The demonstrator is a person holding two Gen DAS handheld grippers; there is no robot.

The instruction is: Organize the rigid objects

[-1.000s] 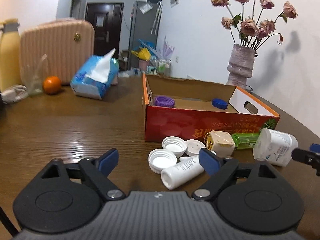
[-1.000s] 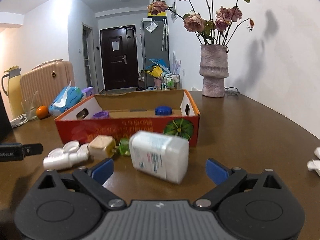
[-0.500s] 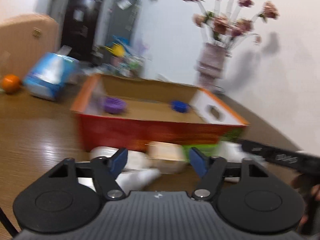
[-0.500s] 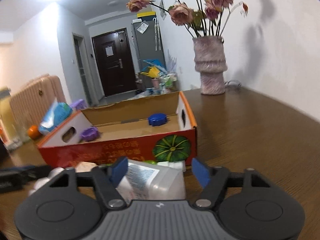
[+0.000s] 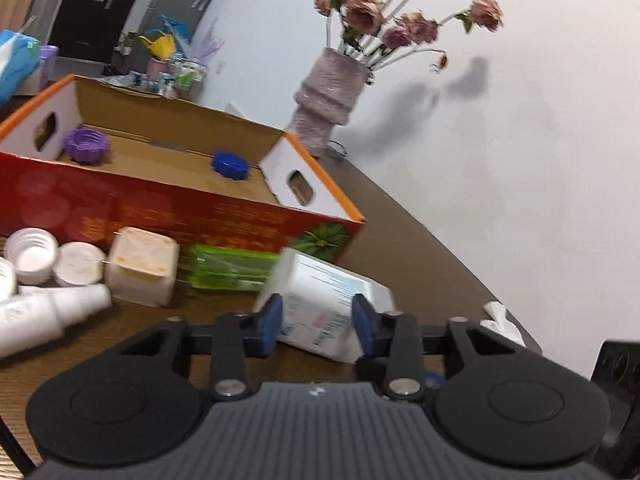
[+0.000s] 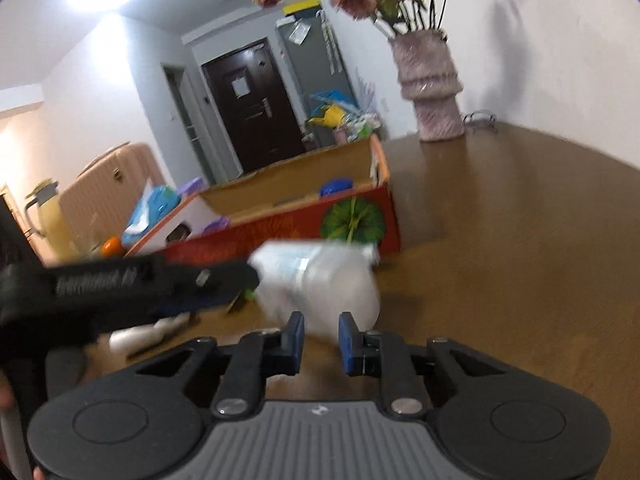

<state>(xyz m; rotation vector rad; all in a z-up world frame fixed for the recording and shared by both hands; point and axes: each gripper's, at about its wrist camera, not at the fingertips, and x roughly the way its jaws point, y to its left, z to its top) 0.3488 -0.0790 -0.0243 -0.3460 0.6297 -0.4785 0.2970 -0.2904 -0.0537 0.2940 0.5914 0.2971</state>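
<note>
A white labelled bottle [image 5: 332, 296] lies in front of the red cardboard box [image 5: 160, 208], and my left gripper [image 5: 317, 322] is shut on its body. In the right wrist view the same bottle [image 6: 320, 280] is blurred, with my left gripper [image 6: 246, 276] reaching in from the left. My right gripper [image 6: 321, 340] is closing, its pads almost together. The bottle's end sits just past their tips, and I cannot tell whether they touch it. Inside the box lie a purple cap [image 5: 86, 145] and a blue cap [image 5: 229, 165].
Left of the bottle, along the box front, lie a green container [image 5: 232, 268], a beige block [image 5: 142, 266], two white caps [image 5: 30, 254] and a white spray bottle [image 5: 48, 312]. A vase of dried roses [image 5: 326, 104] stands behind the box. Crumpled tissue [image 5: 500, 316] lies at the table's right edge.
My left gripper swung right from the caps to the white bottle and closed on it. My right gripper's jaws narrowed from wide open around the bottle to nearly together.
</note>
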